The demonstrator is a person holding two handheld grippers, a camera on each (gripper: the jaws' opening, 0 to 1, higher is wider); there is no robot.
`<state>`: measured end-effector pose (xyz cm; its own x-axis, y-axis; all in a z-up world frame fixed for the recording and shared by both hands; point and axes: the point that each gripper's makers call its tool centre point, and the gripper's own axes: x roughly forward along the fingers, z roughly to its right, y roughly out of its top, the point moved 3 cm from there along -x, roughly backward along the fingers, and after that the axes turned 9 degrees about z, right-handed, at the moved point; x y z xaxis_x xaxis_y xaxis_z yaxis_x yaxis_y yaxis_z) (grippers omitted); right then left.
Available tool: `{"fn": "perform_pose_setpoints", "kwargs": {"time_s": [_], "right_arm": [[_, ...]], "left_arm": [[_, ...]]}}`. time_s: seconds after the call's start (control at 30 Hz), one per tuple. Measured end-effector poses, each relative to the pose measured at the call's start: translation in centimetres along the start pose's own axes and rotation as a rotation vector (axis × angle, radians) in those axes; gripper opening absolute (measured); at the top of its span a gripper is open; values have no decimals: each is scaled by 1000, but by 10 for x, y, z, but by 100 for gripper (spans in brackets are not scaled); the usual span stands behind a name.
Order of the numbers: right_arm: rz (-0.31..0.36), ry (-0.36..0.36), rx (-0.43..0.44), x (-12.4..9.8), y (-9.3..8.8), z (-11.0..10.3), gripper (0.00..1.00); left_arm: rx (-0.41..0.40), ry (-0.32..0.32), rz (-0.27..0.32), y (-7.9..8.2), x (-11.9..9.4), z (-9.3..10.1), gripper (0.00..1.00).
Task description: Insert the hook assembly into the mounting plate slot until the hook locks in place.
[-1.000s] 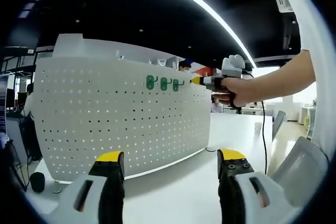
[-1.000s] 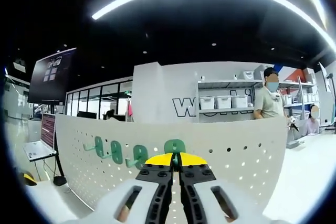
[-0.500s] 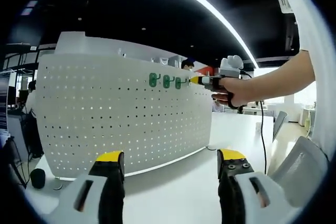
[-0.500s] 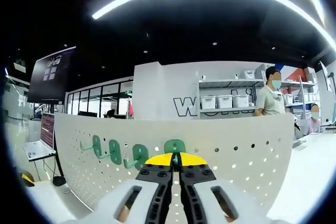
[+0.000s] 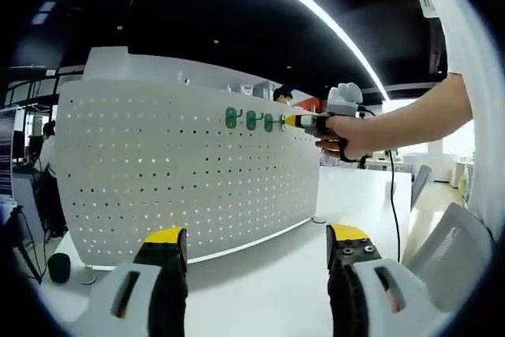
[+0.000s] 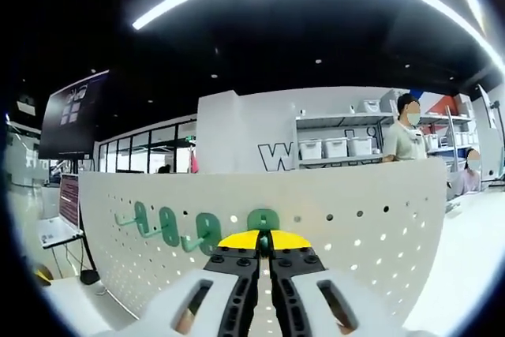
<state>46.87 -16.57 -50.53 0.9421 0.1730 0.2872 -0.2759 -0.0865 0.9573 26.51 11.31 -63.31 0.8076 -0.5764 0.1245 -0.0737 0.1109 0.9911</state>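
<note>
Right gripper [image 6: 263, 240] jaws pinched tight on a green hook [image 6: 263, 222], pressed against the upper part of the white pegboard [image 6: 355, 226], right beside three green hooks [image 6: 170, 226] already mounted in a row. Left gripper [image 5: 256, 238] jaws wide apart, holding nothing, low over the white table [image 5: 268, 274].

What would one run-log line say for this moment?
right gripper: shut on green hook, at white pegboard top row | mounted green hooks: three beside it | left gripper: open, holds nothing, low over table
</note>
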Motion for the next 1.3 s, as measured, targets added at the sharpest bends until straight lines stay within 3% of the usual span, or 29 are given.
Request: {"fn": "perform_pose_setpoints", "kwargs": {"time_s": [0.53,1.07,1.3], "right_arm": [[38,-129,0,0,-5,-3,1],[24,-88,18,-2,-6,-2,4],[-1,-60,17,-6,-7,-2,12]], "left_arm": [[7,4,0,0,-1,0,74],[5,0,-6,-2,-1,0,74],[5,-1,-3,-2,-1,1,74]]}}
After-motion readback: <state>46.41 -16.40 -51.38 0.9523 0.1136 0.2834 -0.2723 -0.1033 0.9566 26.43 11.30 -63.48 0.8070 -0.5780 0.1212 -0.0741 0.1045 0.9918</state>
